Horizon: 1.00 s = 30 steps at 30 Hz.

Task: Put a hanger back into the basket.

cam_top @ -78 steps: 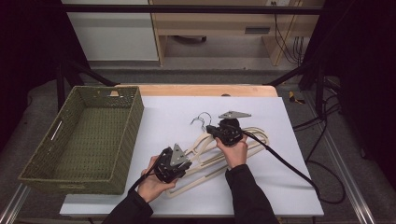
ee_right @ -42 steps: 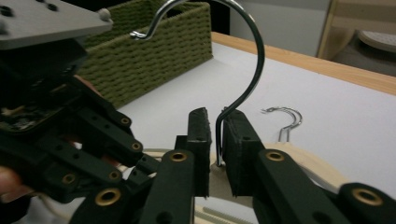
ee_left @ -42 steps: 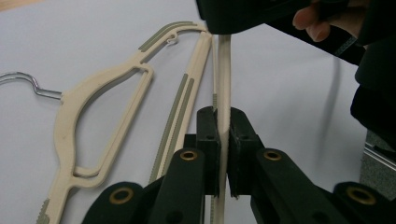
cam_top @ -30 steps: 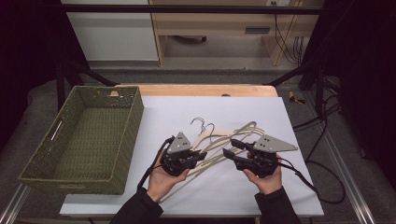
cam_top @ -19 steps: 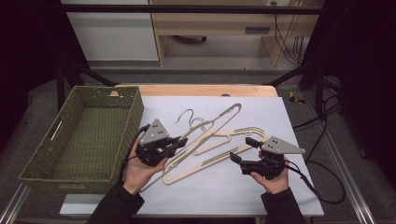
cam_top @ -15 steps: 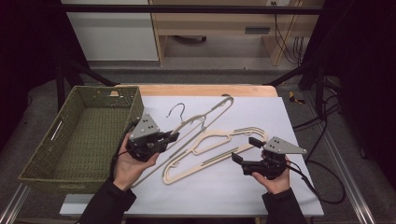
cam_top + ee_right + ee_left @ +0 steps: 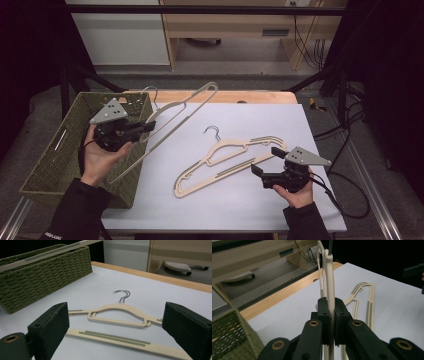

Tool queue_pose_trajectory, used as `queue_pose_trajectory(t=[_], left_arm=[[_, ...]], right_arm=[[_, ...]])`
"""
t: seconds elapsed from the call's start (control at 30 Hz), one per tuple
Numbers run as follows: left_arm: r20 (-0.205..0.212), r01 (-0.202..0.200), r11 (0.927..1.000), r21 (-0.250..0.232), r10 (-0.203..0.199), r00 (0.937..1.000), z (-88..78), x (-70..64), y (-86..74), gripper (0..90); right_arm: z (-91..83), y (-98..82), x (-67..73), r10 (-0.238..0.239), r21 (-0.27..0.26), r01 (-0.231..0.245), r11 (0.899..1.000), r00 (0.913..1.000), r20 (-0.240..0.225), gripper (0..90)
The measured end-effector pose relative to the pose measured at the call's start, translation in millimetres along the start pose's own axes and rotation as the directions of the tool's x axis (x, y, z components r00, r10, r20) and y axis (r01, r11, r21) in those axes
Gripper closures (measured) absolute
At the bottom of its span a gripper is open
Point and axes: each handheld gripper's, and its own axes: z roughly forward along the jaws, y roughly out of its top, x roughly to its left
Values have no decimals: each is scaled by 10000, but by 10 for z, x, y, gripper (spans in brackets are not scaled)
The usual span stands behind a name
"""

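Hanger (image 7: 172, 117) slants hook-first over the basket (image 7: 55, 165), pinched by left gripper (image 7: 145, 127); right gripper (image 7: 267, 172) spread.

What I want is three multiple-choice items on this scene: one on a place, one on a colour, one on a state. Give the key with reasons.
1. In the high view, where does the wicker basket stand?
A. at the right edge of the table
B. at its left edge
C. at its centre

2. What colour is the basket?
A. red
B. blue
C. olive green

3. What state is the left gripper in?
A. shut on a cream hanger
B. open above the basket
C. open, resting on the table

Key: B, the basket sits beside the white top's left edge; C, its weave is olive green; A, the left gripper view shows both pads pressed on the hanger.
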Motion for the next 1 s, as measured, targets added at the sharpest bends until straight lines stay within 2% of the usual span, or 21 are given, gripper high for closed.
queue_pose_trajectory(t=[0.37,0.6,0.8,1.0], left_arm=[[-594,222,9997,40,-219,9980,-236,376,-93,859],[-830,152,9998,121,-141,9965,-373,621,-202,859],[-1008,286,9993,253,-259,9946,-485,831,-342,859],[-1315,694,9967,430,-632,9893,-570,1037,-538,859]], right_arm=[[15,-8,-6,3,111,-3,9999,10000,13,74],[2,-3,-11,13,86,-13,10000,10000,-11,63],[13,-6,-11,2,113,-2,9999,10000,18,54],[14,-6,-11,-7,145,6,9999,10000,49,50]])
